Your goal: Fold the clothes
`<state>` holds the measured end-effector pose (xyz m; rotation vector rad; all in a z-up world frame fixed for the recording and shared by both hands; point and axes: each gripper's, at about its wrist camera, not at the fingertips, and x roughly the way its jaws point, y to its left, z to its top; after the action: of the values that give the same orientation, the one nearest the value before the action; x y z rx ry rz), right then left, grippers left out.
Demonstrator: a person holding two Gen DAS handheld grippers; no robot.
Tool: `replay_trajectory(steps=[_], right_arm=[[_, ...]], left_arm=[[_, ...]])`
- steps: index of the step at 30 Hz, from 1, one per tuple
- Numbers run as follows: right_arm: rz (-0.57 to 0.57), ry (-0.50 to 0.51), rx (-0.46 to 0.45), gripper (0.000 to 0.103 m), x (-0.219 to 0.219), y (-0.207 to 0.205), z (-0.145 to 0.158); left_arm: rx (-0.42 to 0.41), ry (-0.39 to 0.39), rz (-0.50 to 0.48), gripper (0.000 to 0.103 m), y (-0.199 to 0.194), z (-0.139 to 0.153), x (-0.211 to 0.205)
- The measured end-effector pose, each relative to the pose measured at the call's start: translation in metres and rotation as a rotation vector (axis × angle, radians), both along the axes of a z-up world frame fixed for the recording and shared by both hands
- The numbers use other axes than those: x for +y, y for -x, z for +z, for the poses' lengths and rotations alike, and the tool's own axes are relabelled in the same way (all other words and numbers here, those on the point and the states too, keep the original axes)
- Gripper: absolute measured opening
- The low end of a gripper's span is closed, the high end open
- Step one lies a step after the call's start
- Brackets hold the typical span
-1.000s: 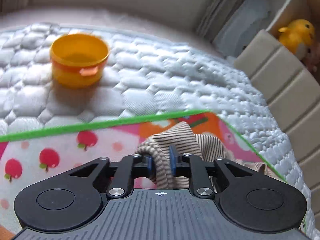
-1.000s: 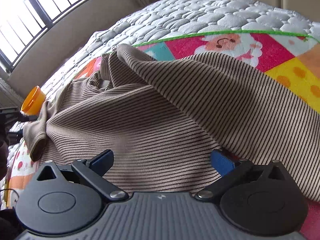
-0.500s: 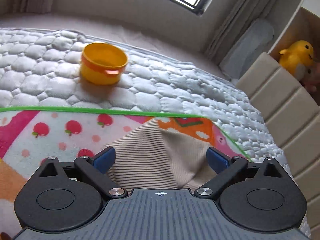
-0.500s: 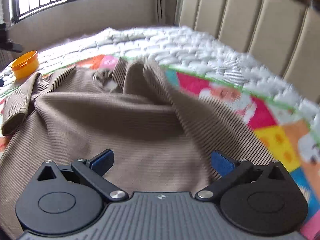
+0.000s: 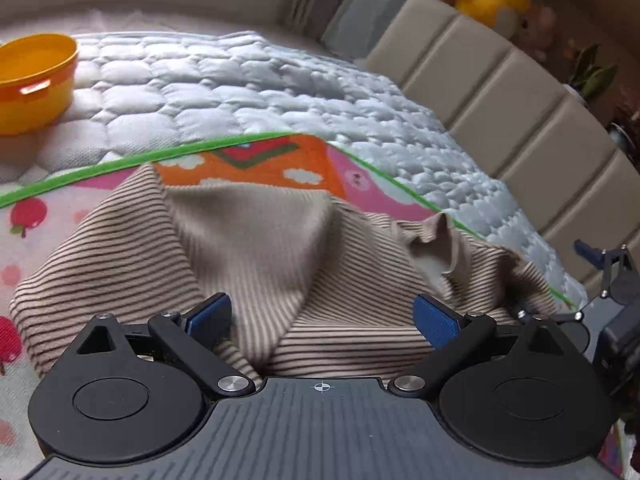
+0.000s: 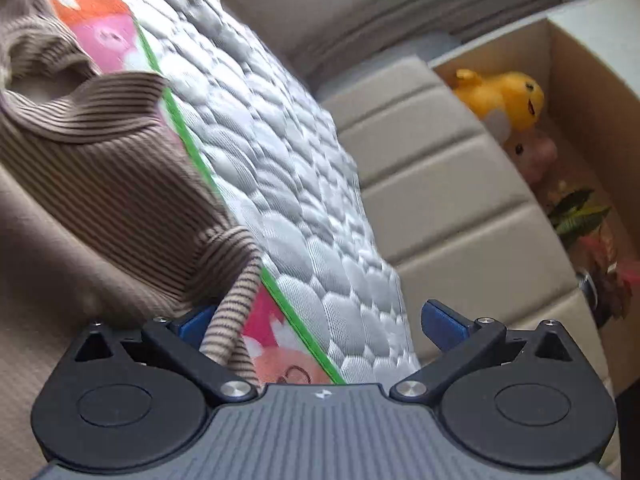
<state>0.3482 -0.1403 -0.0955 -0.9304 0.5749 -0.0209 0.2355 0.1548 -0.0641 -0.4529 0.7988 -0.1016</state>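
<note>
Your left gripper [image 5: 324,316] hangs wide open over the striped top [image 5: 256,248]; jaws have just been opening, cloth below but unpinched, prob. a fold just laid on the mat [image 5: 248,160]; right gripper [image 6: 320,320] also agape, hem beside its left pad, untouched; left view alone shows the bowl [image 5: 34,80]; right view the box [image 6: 576,60].
</note>
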Motion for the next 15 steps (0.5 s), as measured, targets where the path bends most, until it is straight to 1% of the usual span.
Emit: replay_trajectory(steps=[2, 5, 6, 8, 10, 11, 13, 14, 15], right_arm=[[-0.063, -0.102, 0.045, 0.103, -0.008, -0.014, 0.006], [-0.098, -0.174, 0.046, 0.103, -0.011, -0.01, 0.018], [-0.096, -0.208, 0.031, 0.103, -0.011, -0.005, 0.025], [-0.032, -0.323, 0.013, 0.103, -0.003, 0.013, 0.047], [0.04, -0.445, 0.0, 0.103, 0.006, 0.032, 0.07], [0.078, -0.52, 0.054, 0.103, 0.015, 0.035, 0.077], [0.154, -0.679, 0.214, 0.101, 0.037, 0.036, 0.088], [0.183, -0.741, 0.282, 0.093, 0.05, 0.035, 0.09], [0.197, -0.782, 0.329, 0.084, 0.064, 0.032, 0.089]], left_arm=[[0.003, -0.011, 0.042, 0.094, -0.003, -0.002, 0.008], [-0.003, -0.083, 0.117, 0.088, -0.004, -0.003, 0.015], [-0.005, -0.108, 0.145, 0.087, -0.004, -0.002, 0.018], [-0.006, -0.139, 0.208, 0.086, -0.003, 0.0, 0.027], [-0.005, -0.121, 0.266, 0.087, -0.001, 0.002, 0.04], [-0.007, -0.099, 0.277, 0.087, 0.0, 0.003, 0.044], [-0.01, -0.054, 0.297, 0.087, 0.002, 0.005, 0.051], [-0.012, -0.032, 0.308, 0.088, 0.003, 0.006, 0.055], [-0.014, -0.01, 0.318, 0.091, 0.003, 0.007, 0.059]])
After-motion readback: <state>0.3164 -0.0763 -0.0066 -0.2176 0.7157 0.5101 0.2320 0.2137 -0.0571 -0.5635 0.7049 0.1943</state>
